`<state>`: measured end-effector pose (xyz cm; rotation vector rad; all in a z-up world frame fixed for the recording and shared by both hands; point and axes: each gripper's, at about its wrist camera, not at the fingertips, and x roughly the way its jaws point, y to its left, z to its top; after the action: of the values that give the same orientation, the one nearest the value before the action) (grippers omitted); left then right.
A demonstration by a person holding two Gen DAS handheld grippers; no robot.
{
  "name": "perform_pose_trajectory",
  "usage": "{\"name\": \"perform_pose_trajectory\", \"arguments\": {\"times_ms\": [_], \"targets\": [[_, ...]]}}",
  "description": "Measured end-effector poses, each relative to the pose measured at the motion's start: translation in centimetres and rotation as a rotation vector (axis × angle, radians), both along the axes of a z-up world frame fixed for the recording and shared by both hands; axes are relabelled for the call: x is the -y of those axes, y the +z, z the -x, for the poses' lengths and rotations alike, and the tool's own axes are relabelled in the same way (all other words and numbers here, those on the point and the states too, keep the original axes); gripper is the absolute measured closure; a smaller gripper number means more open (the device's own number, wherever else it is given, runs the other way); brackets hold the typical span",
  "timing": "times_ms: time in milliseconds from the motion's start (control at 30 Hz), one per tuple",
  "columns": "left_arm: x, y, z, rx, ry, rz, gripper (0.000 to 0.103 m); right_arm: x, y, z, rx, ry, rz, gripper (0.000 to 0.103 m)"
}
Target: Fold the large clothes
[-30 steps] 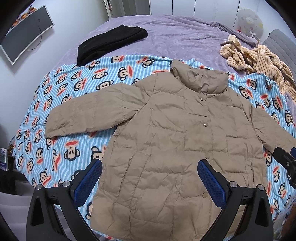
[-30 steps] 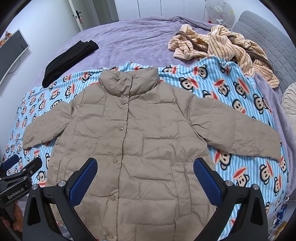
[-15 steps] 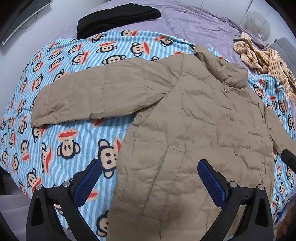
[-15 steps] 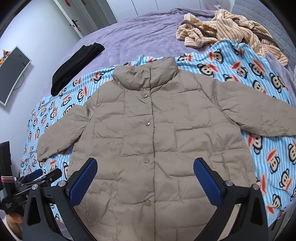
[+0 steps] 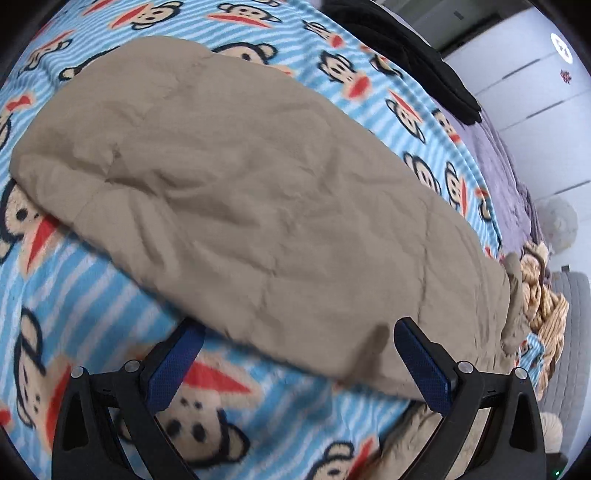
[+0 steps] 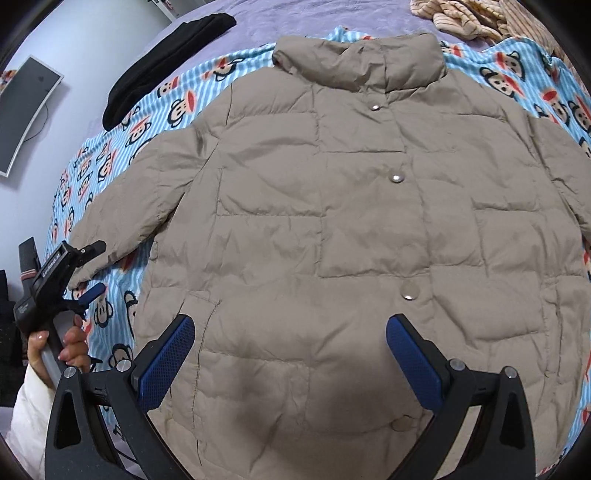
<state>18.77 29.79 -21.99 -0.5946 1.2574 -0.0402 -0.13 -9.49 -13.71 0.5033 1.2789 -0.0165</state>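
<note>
A tan puffer jacket lies flat, front up and buttoned, on a blue striped monkey-print blanket. Its left sleeve fills the left wrist view, cuff toward the left. My left gripper is open, low over the blanket at the sleeve's near edge; it also shows in the right wrist view at the cuff end, held by a hand. My right gripper is open above the jacket's lower front, holding nothing.
A black garment lies on the purple bedspread at the back left. A striped beige robe lies at the back right. A monitor hangs on the left wall.
My left gripper has swung left and dropped close to the left sleeve's cuff. My right gripper has moved closer over the jacket's lower front. Both stay open.
</note>
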Motion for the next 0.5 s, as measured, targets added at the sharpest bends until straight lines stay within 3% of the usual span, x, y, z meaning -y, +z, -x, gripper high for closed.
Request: {"name": "perform_pose_trajectory", "arguments": {"times_ms": [200,267,333,367,400,500], "targets": [[-1.1,-0.3,-4.7,0.069,0.058,-0.045,0.002,-1.7,-1.7,-2.6,0.013,0.001,-0.019,0.000],[-1.4,-0.3,-6.0,0.067,0.097,-0.074,0.026,-2.1,-1.8,-3.6,0.030,-0.004,-0.017,0.000],[-1.6,0.0,-7.0,0.085,0.074,-0.074,0.083,-2.5,-1.8,-4.5,0.046,-0.004,-0.021,0.000],[-1.6,0.2,-7.4,0.101,0.052,-0.040,0.092,-2.8,-1.8,-5.1,0.055,-0.003,-0.025,0.000],[-1.7,0.7,-7.6,0.112,0.048,-0.033,0.094,-3.0,-1.7,-5.7,0.066,-0.003,-0.029,0.000],[-1.0,3.7,-7.2,0.194,0.003,-0.131,0.094,-3.9,-1.0,-8.0,0.067,0.010,-0.056,0.000]]}}
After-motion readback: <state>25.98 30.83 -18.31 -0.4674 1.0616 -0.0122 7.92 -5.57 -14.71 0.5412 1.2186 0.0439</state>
